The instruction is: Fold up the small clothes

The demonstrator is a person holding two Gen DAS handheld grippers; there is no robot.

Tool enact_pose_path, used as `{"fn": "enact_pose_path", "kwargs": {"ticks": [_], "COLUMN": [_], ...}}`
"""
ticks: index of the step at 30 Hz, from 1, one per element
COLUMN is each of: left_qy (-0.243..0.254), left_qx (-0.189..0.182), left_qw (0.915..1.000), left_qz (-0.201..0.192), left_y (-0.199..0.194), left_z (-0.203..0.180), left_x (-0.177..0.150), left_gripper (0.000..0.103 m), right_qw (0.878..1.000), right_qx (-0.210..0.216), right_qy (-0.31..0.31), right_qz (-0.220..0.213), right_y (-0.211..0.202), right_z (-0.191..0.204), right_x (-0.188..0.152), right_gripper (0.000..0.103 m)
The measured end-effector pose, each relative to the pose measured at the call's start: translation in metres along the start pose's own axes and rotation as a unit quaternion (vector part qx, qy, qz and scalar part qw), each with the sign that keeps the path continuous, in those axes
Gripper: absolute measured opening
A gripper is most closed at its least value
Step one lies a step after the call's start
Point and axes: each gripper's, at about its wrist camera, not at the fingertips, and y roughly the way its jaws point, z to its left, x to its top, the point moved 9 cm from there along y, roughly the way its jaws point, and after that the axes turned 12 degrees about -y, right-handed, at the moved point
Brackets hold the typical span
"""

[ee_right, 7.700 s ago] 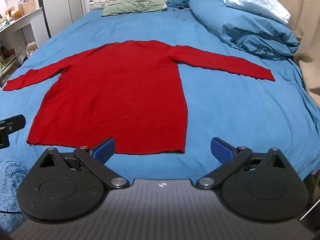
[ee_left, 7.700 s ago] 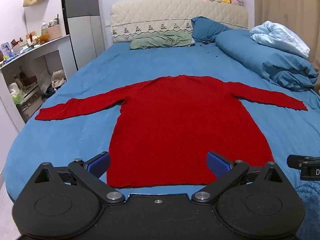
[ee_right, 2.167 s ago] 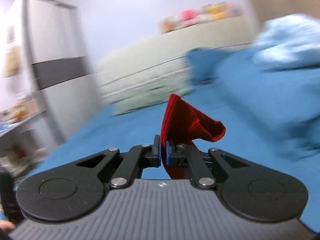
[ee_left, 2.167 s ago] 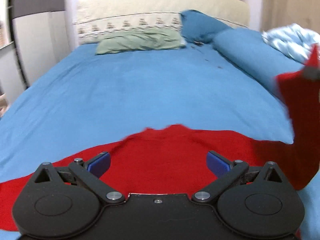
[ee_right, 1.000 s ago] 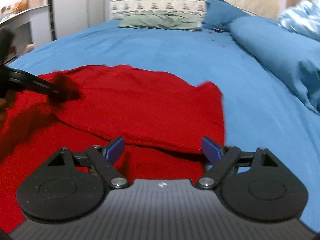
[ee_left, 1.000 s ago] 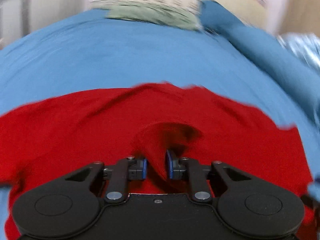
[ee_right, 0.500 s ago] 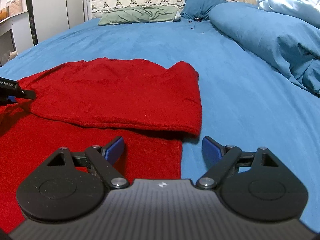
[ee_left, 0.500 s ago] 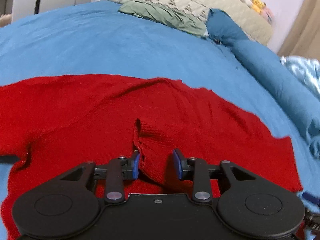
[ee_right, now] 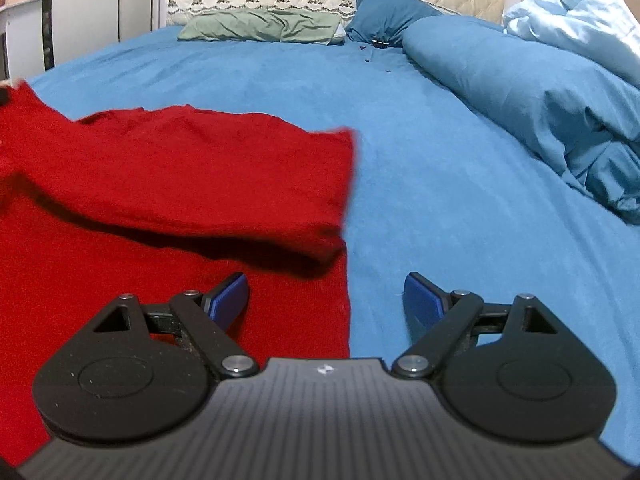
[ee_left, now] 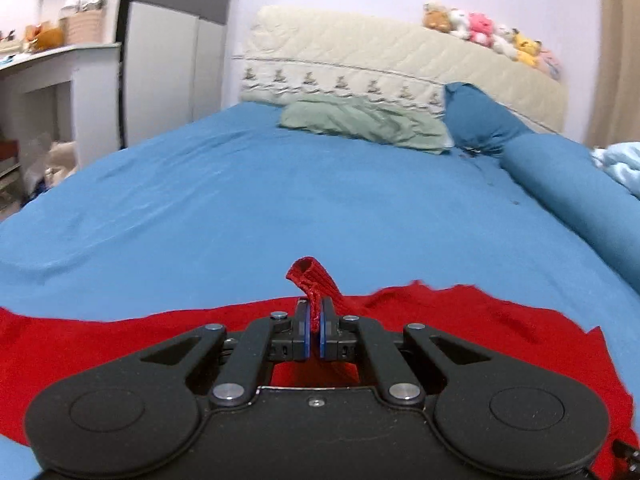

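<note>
A red knit sweater (ee_right: 180, 168) lies on the blue bed sheet (ee_right: 440, 184), its right sleeve folded across the body. In the left wrist view the sweater (ee_left: 460, 320) spreads under my left gripper (ee_left: 314, 334), which is shut on the sleeve's cuff (ee_left: 310, 280); the cuff sticks up between the blue pads. My right gripper (ee_right: 326, 300) is open and empty, hovering low over the sweater's right side edge. At the far left of the right wrist view the held sleeve rises off the body.
A green pillow (ee_left: 360, 124) and a blue pillow (ee_left: 480, 120) lie at the quilted headboard (ee_left: 400, 68), with plush toys on top. A rolled blue duvet (ee_right: 520, 92) and a light blue blanket (ee_right: 580, 20) fill the right side. Wardrobe and shelf stand left.
My left gripper has closed on the sleeve cuff and lifted it, tilting up toward the headboard. My right gripper stays open and has barely moved.
</note>
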Motion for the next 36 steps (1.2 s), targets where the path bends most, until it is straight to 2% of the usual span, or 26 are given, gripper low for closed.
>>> {"fn": "enact_pose_path", "kwargs": {"ticks": [3, 6, 11, 15, 18, 19, 20, 21, 23, 26, 27, 29, 31, 33, 36], "left_qy": [0.001, 0.001, -0.009, 0.007, 0.024, 0.026, 0.026, 0.028, 0.029, 0.039, 0.044, 0.05, 0.05, 0.057, 0.085], "left_qx": [0.009, 0.014, 0.009, 0.015, 0.038, 0.047, 0.05, 0.05, 0.037, -0.001, -0.01, -0.022, -0.033, -0.038, -0.049], "left_qw": [0.9997, 0.9994, 0.9992, 0.9986, 0.9967, 0.9966, 0.9969, 0.9973, 0.9985, 0.9984, 0.9977, 0.996, 0.9945, 0.9925, 0.9882], "left_qz": [0.024, 0.033, 0.037, 0.051, 0.067, 0.062, 0.055, 0.045, 0.027, 0.041, 0.05, 0.07, 0.086, 0.101, 0.117], "left_y": [0.009, 0.014, 0.013, 0.021, 0.018, 0.009, 0.001, -0.011, -0.028, -0.026, -0.02, -0.004, 0.01, 0.016, 0.018], "left_z": [0.022, 0.028, 0.032, 0.038, 0.05, 0.055, 0.058, 0.061, 0.058, 0.038, 0.03, 0.013, 0.002, -0.003, -0.007], "left_x": [-0.012, -0.023, -0.027, -0.034, -0.043, -0.043, -0.043, -0.04, -0.034, -0.032, -0.033, -0.039, -0.048, -0.06, -0.073], "left_gripper": [0.004, 0.004, 0.004, 0.005, 0.011, 0.011, 0.019, 0.04, 0.06, 0.061, 0.063, 0.064, 0.064, 0.064, 0.064], "right_qw": [1.0, 0.999, 0.995, 0.995, 0.994, 0.995, 0.996, 0.996, 0.999, 0.998, 0.996, 0.994, 0.993, 0.994, 0.994], "right_qx": [-0.011, -0.028, -0.097, -0.091, -0.092, -0.084, -0.076, -0.072, -0.046, 0.039, 0.068, 0.1, 0.114, 0.106, 0.105], "right_qy": [-0.012, -0.03, -0.034, -0.025, -0.031, -0.025, -0.017, -0.014, -0.02, -0.02, -0.016, 0.001, 0.02, 0.03, 0.032], "right_qz": [0.008, 0.007, 0.017, 0.038, 0.048, 0.051, 0.052, 0.049, 0.012, -0.045, -0.053, -0.053, -0.037, -0.001, -0.01], "right_y": [0.008, 0.017, 0.022, 0.014, 0.011, 0.01, 0.008, 0.002, -0.015, -0.029, -0.026, -0.014, 0.007, 0.028, 0.026], "right_z": [0.003, 0.006, -0.019, -0.032, -0.034, -0.036, -0.039, -0.039, -0.032, -0.003, 0.011, 0.03, 0.044, 0.048, 0.043], "right_x": [0.004, 0.013, 0.02, 0.0, -0.012, -0.015, -0.015, -0.013, -0.001, 0.03, 0.039, 0.049, 0.047, 0.03, 0.024], "right_gripper": [0.101, 0.101, 0.101, 0.101, 0.101, 0.101, 0.101, 0.101, 0.101, 0.103, 0.103, 0.103, 0.103, 0.103, 0.103]}}
